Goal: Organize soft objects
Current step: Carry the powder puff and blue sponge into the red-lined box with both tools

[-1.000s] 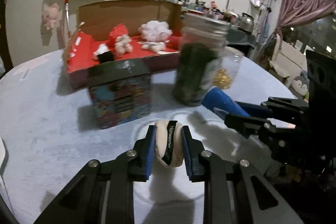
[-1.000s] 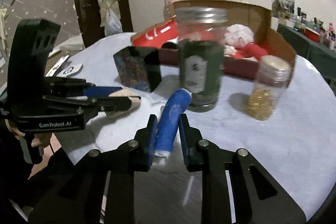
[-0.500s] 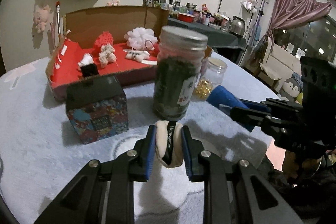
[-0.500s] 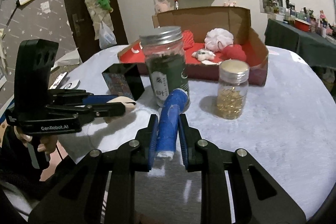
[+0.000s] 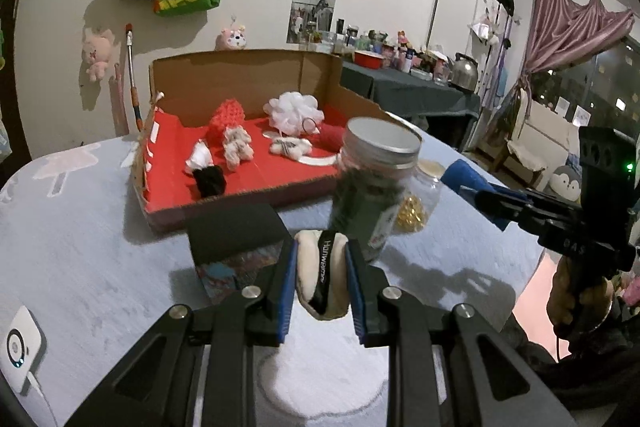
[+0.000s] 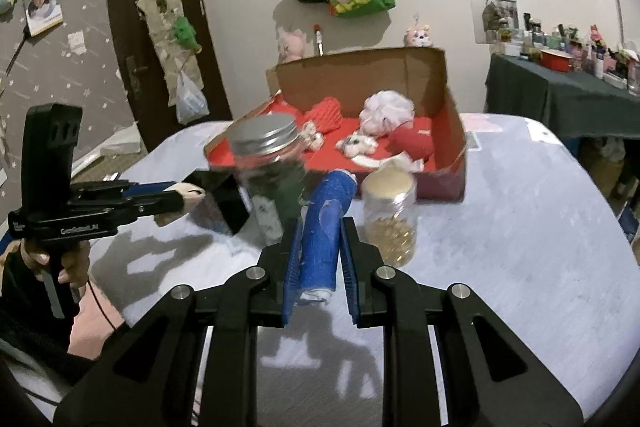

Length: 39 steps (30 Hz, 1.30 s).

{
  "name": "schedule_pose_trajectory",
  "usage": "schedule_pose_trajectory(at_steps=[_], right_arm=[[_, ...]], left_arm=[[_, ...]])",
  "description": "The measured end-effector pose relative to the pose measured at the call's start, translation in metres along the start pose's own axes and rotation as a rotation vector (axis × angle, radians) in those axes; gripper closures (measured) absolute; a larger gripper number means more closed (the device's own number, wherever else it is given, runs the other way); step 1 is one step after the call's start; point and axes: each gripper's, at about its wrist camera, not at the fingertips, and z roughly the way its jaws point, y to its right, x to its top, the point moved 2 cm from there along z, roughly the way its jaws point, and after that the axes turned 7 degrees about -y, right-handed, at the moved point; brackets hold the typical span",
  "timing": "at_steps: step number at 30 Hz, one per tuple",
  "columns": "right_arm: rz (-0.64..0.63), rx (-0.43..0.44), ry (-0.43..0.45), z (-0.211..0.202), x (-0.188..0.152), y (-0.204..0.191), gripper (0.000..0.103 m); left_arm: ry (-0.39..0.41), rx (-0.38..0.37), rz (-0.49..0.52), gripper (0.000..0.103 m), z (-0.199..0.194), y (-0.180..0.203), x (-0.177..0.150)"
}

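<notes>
Left view: my left gripper [image 5: 321,281] clamps the cream pad [image 5: 320,277] sideways across its black band, clear of the tabletop [image 5: 80,247]. Box [image 5: 240,171] lies beyond the tin [image 5: 236,231] and jar [image 5: 372,187], so I'd carry over those.

Right view: my right gripper [image 6: 320,261] pinches the blue roll [image 6: 326,227] low, free end poking toward the box [image 6: 440,131]. Bead jar [image 6: 390,215] sits just beside its path. Soft toys [image 6: 384,115] already inside; these two probably go there too.

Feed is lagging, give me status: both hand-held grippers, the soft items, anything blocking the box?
Left hand-held gripper shut on cream roll. Right hand-held gripper shut on blue roll. Green jar, bead jar stand before red box.
</notes>
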Motion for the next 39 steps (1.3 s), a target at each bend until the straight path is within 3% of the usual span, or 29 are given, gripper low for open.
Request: schedule_pose_trajectory(at_steps=[10, 20, 39], right_arm=[[0.012, -0.002, 0.016, 0.003, 0.026, 0.024, 0.084], [-0.035, 0.069, -0.049, 0.030, 0.061, 0.043, 0.084], [-0.210, 0.207, -0.398, 0.145, 0.122, 0.040, 0.084]], left_arm=[[0.011, 0.006, -0.007, 0.078, 0.003, -0.018, 0.027], [-0.037, -0.033, 0.007, 0.078, 0.026, -0.036, 0.062], [-0.295, -0.083, 0.129, 0.078, 0.121, -0.054, 0.118]])
